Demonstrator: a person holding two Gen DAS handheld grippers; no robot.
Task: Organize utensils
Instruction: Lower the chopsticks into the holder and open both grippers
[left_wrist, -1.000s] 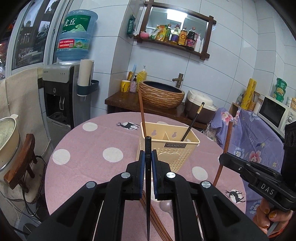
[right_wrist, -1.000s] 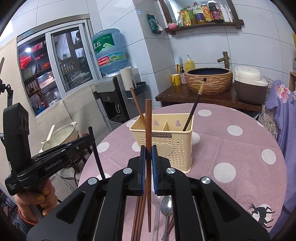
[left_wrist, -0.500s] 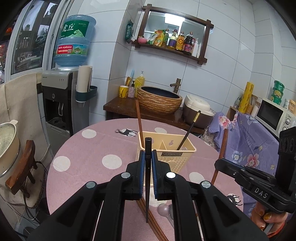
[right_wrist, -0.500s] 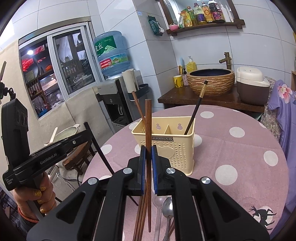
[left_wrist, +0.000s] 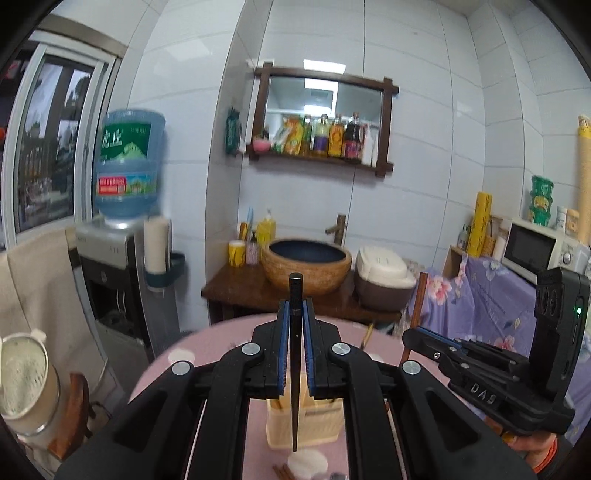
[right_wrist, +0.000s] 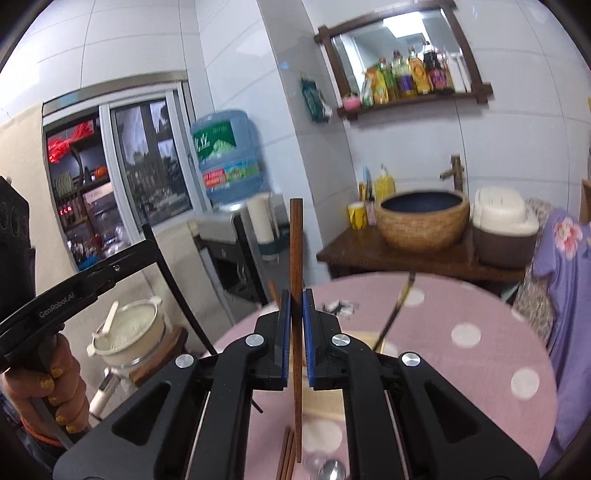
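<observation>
Because each stick had to drop in tip-first, the left gripper (left_wrist: 294, 347) pinched a black chopstick (left_wrist: 294, 369) upright and the right gripper (right_wrist: 294, 343) clamped a brown chopstick (right_wrist: 296, 295) likewise; just beyond, below both, stood the cream holder (left_wrist: 306, 421) on the pink table (right_wrist: 461, 369).

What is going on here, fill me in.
A person is sorting utensils with two handheld grippers. The left gripper is shut on a black chopstick, the right gripper on a brown wooden chopstick. Both sticks are held upright above the cream utensil holder on the pink dotted table. More chopsticks lie on the table.
</observation>
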